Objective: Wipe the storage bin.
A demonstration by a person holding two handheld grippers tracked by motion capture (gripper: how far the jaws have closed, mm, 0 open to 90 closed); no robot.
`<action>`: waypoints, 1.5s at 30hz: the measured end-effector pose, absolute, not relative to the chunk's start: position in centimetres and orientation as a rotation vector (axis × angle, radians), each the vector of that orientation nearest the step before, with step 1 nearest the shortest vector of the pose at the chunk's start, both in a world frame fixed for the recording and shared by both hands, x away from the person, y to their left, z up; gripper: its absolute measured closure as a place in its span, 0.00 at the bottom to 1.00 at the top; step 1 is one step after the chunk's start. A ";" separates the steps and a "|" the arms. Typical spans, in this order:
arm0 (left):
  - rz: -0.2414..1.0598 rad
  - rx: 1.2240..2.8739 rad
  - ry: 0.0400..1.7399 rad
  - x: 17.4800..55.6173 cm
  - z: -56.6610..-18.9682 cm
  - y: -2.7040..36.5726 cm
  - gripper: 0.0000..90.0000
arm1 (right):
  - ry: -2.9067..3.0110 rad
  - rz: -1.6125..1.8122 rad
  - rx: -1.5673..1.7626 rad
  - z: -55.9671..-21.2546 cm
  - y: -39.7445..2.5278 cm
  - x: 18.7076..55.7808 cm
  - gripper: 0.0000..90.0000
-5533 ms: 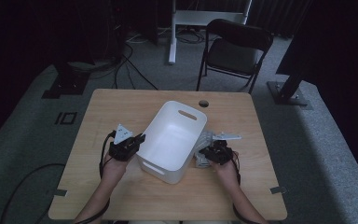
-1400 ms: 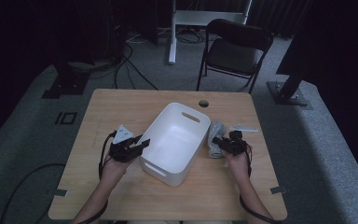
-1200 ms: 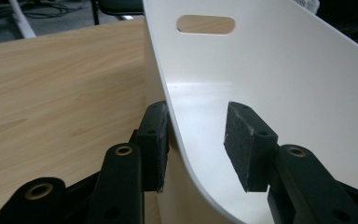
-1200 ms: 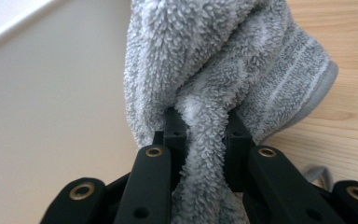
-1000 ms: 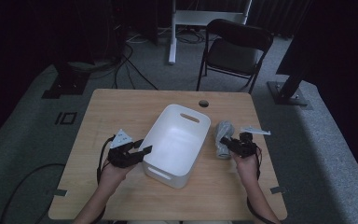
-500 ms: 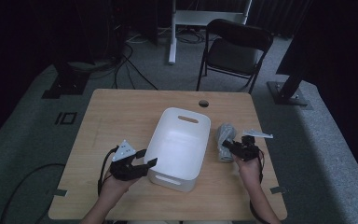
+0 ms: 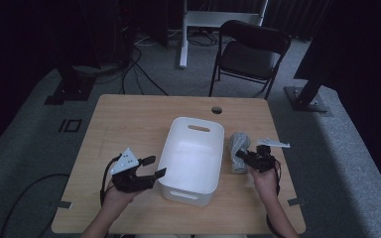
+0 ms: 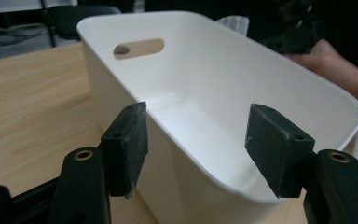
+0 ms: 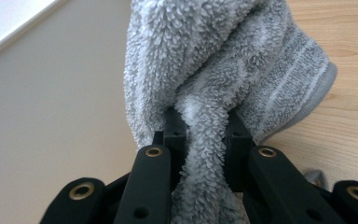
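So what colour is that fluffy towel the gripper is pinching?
Grey, with paler stripes; the towel shows best in the right gripper view.

Dim room, grey carpet, black folding chair, wooden table

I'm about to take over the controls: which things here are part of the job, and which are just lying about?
In the job:
- grey towel, pinched in the right gripper
- white bin, with the open left gripper astride its side wall

Lying about:
- black chair behind the table
- floor cables
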State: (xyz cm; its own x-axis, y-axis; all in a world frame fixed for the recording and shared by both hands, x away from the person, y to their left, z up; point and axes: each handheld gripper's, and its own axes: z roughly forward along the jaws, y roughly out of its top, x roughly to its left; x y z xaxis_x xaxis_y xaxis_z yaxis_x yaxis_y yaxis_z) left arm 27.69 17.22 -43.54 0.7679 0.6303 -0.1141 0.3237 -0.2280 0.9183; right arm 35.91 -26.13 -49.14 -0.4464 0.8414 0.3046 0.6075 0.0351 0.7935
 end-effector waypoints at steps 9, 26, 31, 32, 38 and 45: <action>0.341 1.801 0.697 31.9 -42.8 17.6 0.45 | 2.090 1.368 1.460 -49.1 -26.1 35.0 0.85; 0.320 1.800 0.705 38.4 -41.8 17.0 0.49 | 2.111 1.376 1.471 -50.0 -26.6 34.4 0.85; 0.350 1.832 0.693 39.9 -41.8 16.2 0.49 | 2.111 1.379 1.472 -50.0 -26.6 34.4 0.85; 0.342 1.835 0.690 40.1 -41.8 16.1 0.49 | 2.111 1.379 1.472 -50.0 -26.6 34.4 0.85; 0.340 1.841 0.705 41.8 -41.9 15.3 0.51 | 2.111 1.376 1.473 -50.1 -26.7 34.4 0.85; 0.358 1.869 0.661 43.2 -42.2 14.6 0.52 | 2.116 1.374 1.475 -50.3 -26.7 34.5 0.85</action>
State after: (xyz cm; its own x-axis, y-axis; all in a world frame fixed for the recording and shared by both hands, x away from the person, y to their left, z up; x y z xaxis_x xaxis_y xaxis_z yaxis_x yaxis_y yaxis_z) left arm 43.15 14.65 -42.16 0.8008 0.5959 -0.0607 0.2745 -0.2750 0.9214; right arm 34.46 -26.74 -50.28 -0.4727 0.8242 0.3119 0.6203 0.0598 0.7821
